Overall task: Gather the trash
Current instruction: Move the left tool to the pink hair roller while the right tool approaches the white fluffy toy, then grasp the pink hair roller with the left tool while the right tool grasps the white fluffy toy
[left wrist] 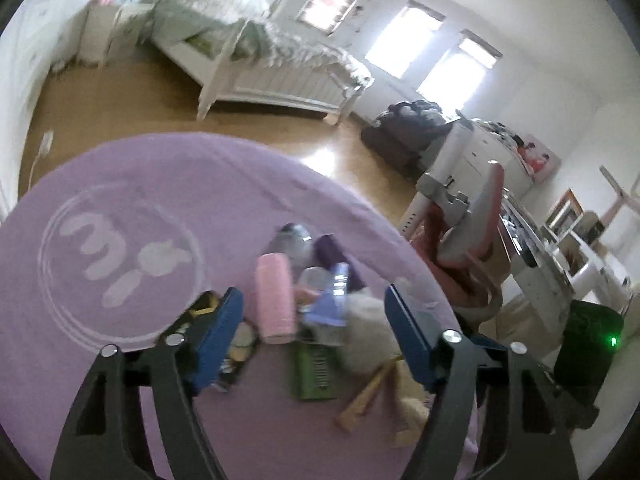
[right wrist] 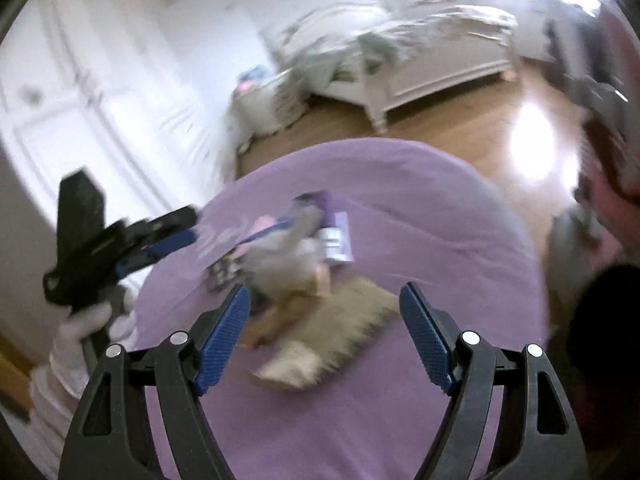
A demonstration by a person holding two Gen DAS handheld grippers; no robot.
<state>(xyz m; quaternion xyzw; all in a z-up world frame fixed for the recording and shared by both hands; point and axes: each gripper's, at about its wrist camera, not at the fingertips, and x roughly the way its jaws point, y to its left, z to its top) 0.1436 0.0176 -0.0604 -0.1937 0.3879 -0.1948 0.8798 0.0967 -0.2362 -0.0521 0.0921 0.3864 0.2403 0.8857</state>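
Both grippers, left and right, gape empty over the trash at twelve o'clock, where crowding risks grabbing two pieces.

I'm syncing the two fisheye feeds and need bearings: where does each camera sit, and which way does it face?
Left wrist: sits behind the open left gripper, looking down at the trash pile on the purple rug; bed beyond.
Right wrist: sits behind the open right gripper, facing the same pile; the white-gloved left hand shows at the frame's left edge.
Shared: rug, pile, bed.
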